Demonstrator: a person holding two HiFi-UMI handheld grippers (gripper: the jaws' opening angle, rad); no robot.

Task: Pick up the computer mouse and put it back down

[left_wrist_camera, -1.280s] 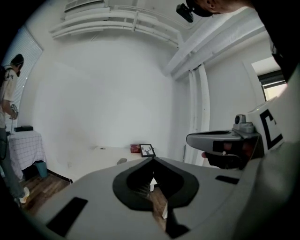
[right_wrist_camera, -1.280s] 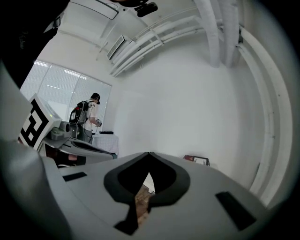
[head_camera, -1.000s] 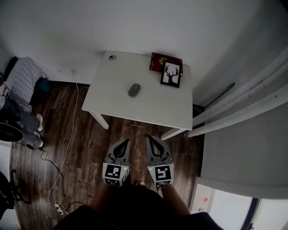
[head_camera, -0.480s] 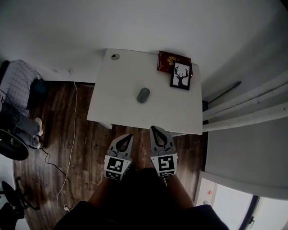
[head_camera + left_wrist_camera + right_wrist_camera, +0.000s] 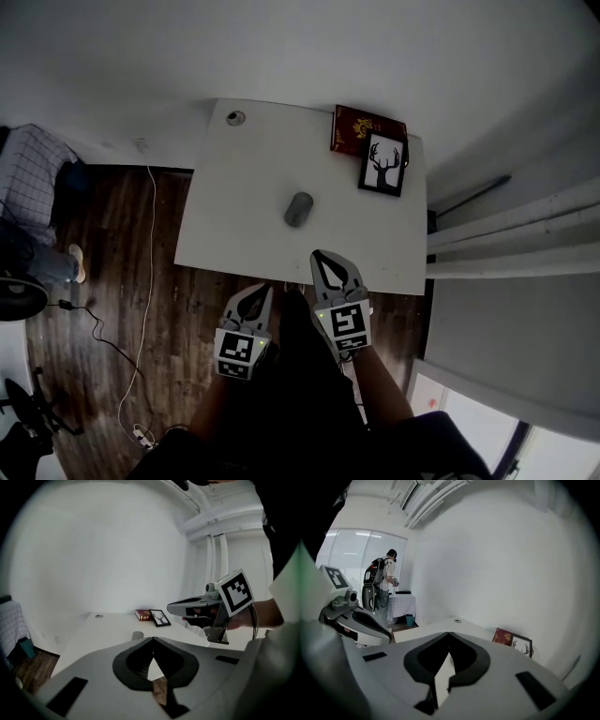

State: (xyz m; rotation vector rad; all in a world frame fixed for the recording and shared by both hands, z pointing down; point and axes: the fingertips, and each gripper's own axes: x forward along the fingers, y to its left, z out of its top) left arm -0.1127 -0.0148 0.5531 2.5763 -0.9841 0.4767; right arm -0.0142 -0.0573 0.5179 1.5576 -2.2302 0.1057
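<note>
A grey computer mouse (image 5: 299, 209) lies near the middle of the white table (image 5: 244, 225). In the left gripper view only its top (image 5: 137, 635) peeks over the jaws. My left gripper (image 5: 263, 289) is shut and empty, over the floor just short of the table's front edge. My right gripper (image 5: 319, 253) is also shut and empty; its tip reaches over the front edge, a little short and to the right of the mouse. Neither gripper touches the mouse. The left gripper view shows the right gripper (image 5: 171, 607) at the right, with a hand behind it.
A framed deer picture (image 5: 383, 164) and a red book (image 5: 354, 126) stand at the table's far right corner. A small round fitting (image 5: 235, 118) sits at the far left corner. A cable (image 5: 141, 309) runs over the wood floor at left. A person (image 5: 384, 581) stands far off by a window.
Both grippers have come forward toward the table. The right tip has passed over the front edge; the left has stopped just short of it. The mouse has not moved.
</note>
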